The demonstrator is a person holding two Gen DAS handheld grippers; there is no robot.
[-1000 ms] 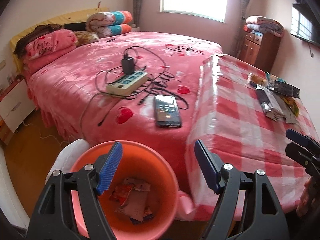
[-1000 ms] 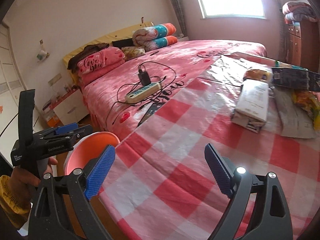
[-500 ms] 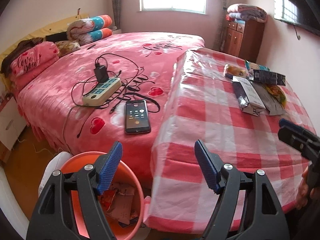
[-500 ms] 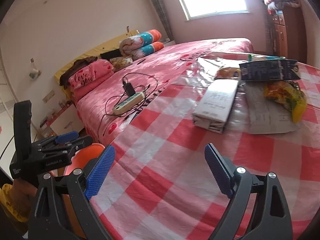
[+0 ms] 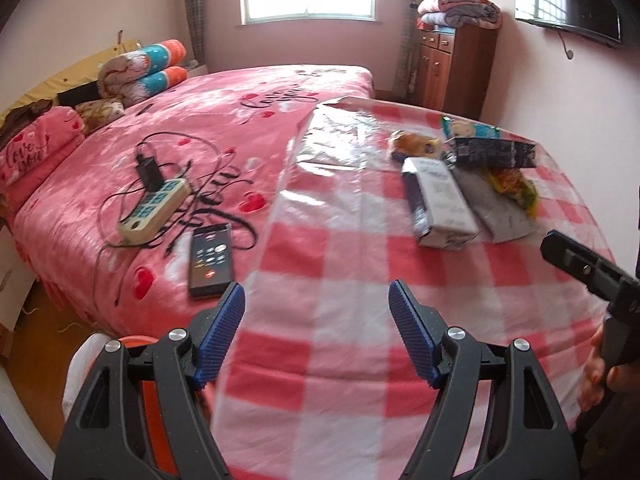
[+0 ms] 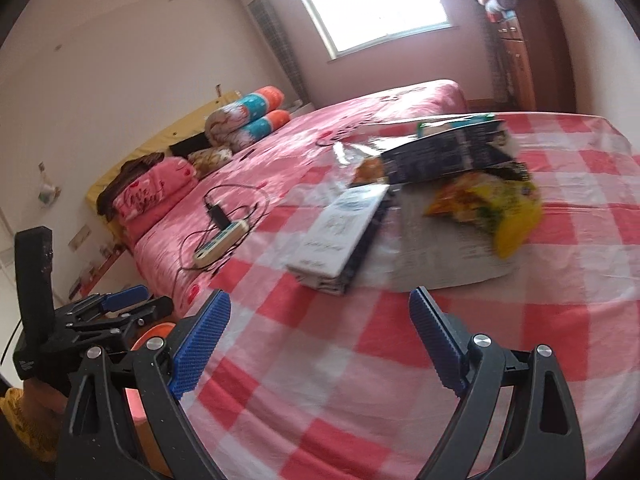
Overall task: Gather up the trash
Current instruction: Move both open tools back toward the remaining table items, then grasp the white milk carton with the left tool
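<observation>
Right wrist view: both tools agape, empty; white carton lengthwise toward window.

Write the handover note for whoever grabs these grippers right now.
Left gripper: open, empty, over the near edge of the checked table.
Right gripper: open, empty, facing the trash pile.
Trash on the table: white carton, yellow wrapper, dark packet, grey bag.
Orange bin: on the floor, at the table's near-left corner.
Left: move all of it into the bin.
</observation>
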